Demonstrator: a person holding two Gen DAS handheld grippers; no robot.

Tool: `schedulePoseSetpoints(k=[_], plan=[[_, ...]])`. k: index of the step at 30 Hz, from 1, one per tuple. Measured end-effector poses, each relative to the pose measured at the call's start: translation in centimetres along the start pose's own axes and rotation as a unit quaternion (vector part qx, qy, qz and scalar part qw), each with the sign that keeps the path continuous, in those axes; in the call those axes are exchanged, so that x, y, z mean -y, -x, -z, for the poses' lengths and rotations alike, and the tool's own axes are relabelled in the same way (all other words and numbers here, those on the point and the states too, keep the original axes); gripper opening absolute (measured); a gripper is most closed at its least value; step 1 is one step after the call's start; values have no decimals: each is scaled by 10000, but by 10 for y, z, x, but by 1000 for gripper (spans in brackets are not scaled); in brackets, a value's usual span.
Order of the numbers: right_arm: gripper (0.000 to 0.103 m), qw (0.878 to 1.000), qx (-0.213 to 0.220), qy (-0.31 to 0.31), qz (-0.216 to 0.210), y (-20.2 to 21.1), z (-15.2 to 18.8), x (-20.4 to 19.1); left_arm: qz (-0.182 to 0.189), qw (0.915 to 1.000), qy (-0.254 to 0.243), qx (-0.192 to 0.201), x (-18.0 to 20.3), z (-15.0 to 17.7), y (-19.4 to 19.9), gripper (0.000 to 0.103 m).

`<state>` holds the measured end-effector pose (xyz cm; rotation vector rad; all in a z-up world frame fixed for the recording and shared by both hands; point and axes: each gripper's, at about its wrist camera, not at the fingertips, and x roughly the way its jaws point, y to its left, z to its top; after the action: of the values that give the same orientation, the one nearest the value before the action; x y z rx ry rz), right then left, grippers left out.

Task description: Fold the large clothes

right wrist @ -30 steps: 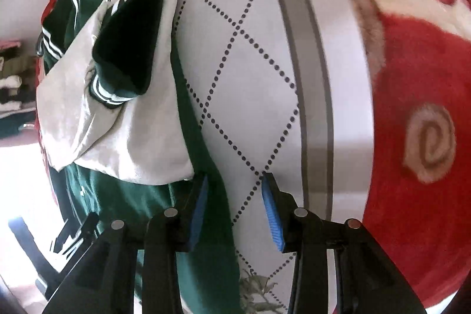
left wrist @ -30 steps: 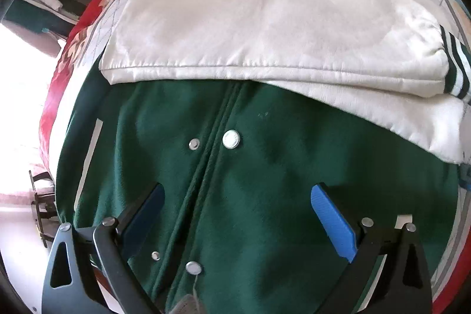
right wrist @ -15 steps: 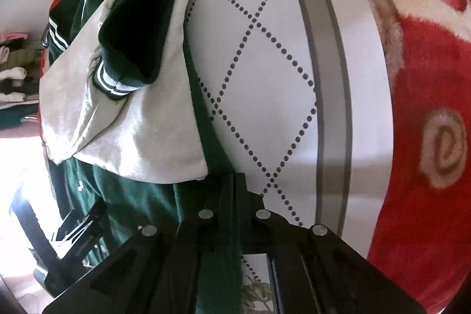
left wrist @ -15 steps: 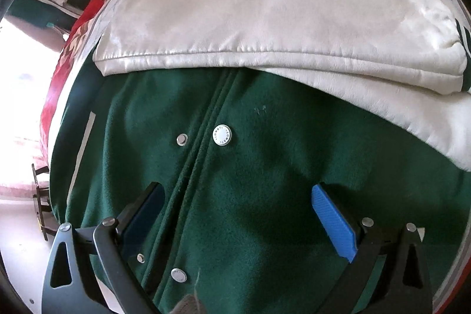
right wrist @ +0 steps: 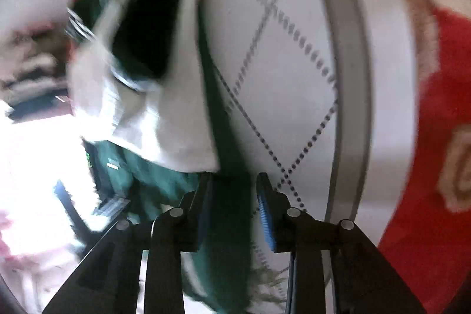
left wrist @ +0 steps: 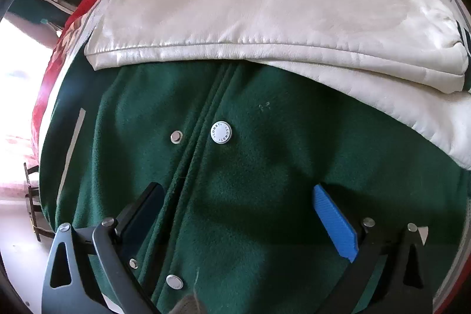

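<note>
A green jacket [left wrist: 265,181] with cream sleeves lies spread front-up on a white quilted cover [right wrist: 294,64], which rests on a red blanket [right wrist: 435,167]. In the left wrist view, the left tongs [left wrist: 235,214] stand wide open just above the jacket's lower front, one finger on each side of the snap-button strip; a white snap button [left wrist: 220,132] sits on the cloth just ahead of them, and no cloth is caught between the fingers. A cream sleeve [left wrist: 265,19] is folded across the chest farther ahead, running from side to side, with the second sleeve showing beneath it at the right. The right wrist view is blurred. There the right tongs [right wrist: 234,208] are at the jacket's side edge, their fingers parted with the dark green edge of the jacket lying between them; whether the pads touch the cloth cannot be told. The dark striped cuff [right wrist: 147,28] of a sleeve lies well ahead of these tongs, on the cream sleeve.
</note>
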<state>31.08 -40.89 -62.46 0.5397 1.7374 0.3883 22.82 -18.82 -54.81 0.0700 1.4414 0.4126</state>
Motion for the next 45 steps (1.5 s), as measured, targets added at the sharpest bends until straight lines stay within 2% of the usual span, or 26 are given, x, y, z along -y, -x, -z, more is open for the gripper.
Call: schedulePoseSetpoints(k=[1,2,6,11,18,19,20,21,25,26,27,28,29,31,32,33,34,35,36,38,41,43,45], plan=[[11,9996,100,121,246,-2,1,-5,24,10000,6,-8,-1,0,-1,103],[8,9988,164,69,467,-2,2,-9,56,10000,10,-13,-1,0,-1,103],[6,9957,305,-371,793,2,5,-5,118,9999,-3,16,-7,0,-3,103],[7,9939,-15,-443,1005,-2,1,-3,205,9997,125,47,-14,-1,-7,103],[13,9945,-286,-250,976,-1,-14,-10,711,9962,414,297,-29,-1,-15,103],[18,9948,-271,-231,949,-1,-14,-13,726,9956,463,378,-30,-1,-15,103],[28,9959,-235,-201,850,-2,-13,-17,726,9951,506,434,-30,-1,-15,103],[31,9964,-208,-207,792,0,-12,-19,718,9946,553,501,-31,-1,-16,103],[34,9968,-205,-375,668,-2,-5,-18,746,9941,642,455,-33,-6,-19,103],[31,9966,-243,-457,636,-4,-3,-12,751,9945,577,441,-33,-7,-20,103],[23,9955,-198,-557,744,-6,-2,-8,777,9952,438,407,-34,-9,-19,103],[5,9925,-173,-720,971,-7,-1,-5,874,9950,355,329,-37,-11,-19,103],[5,9905,-191,-886,1037,-6,0,-5,984,9944,311,230,-40,-12,-18,103],[9,9847,-269,-886,1473,4,3,-19,1139,9924,459,86,-62,-4,-10,103],[14,9832,-278,-732,1650,11,9,-35,1126,9920,561,86,-74,2,-4,103],[15,9849,-284,-647,1578,14,16,-48,1017,9925,673,74,-91,12,3,103],[21,9873,-323,-595,1439,17,24,-59,852,9934,762,58,-106,20,9,103],[33,9898,-438,-520,1249,18,38,-77,660,9940,865,60,-123,31,16,103],[37,9906,-509,-471,1183,16,47,-89,428,9943,979,36,-142,43,20,103],[39,9920,-746,-332,967,1,71,-122,-158,9928,1188,-63,-180,68,21,103],[41,9912,-1194,-124,562,-46,96,-171,-732,9868,1407,-340,-217,97,4,103],[43,9895,-1387,-47,413,-84,106,-201,-753,9817,1615,-672,-239,115,-18,103],[43,9892,-1417,-24,384,-120,117,-226,-283,9777,1968,-676,-258,124,-31,103]])
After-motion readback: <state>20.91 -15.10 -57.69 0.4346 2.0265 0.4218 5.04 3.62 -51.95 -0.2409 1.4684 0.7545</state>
